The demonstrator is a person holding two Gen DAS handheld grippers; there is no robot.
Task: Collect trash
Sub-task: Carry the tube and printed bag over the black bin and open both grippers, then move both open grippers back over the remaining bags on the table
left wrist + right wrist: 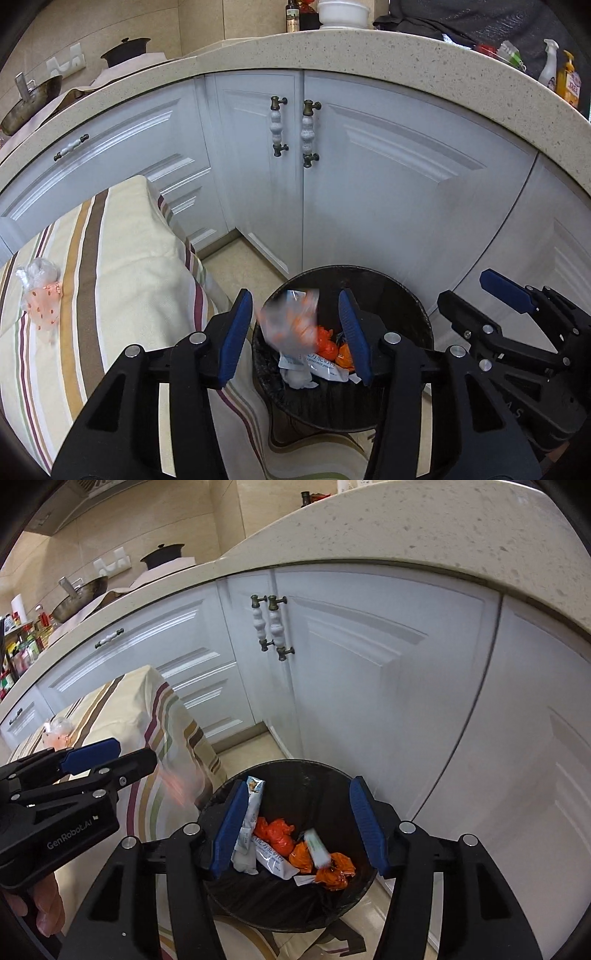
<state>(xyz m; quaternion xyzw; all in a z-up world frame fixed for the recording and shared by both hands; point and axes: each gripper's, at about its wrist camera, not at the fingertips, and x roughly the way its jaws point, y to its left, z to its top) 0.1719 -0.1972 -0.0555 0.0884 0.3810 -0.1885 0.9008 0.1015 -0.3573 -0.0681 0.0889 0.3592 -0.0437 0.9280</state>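
Note:
A black trash bin [369, 270] [288, 763] stands on the floor below both grippers, holding orange crumpled bags [275, 830] and white wrappers [275, 866]. My left gripper [295, 293] [133, 751] is open over the bin, with a blurred clear bag with orange dots [288, 321] loose between its pads. My right gripper [298, 781] [476, 291] is open too. A long white snack wrapper [251, 812] hangs on end beside its left pad, and a small blurred white-green packet [317, 845] is in the air over the bin. Another clear orange-dotted bag [38, 291] [59, 731] lies on the table.
A table with a striped cloth [122, 258] [122, 701] stands left of the bin. White cabinet doors [369, 184] under a speckled countertop [332, 48] rise right behind it. A hand [44, 904] holds the left gripper. Pans and bottles sit on the counter.

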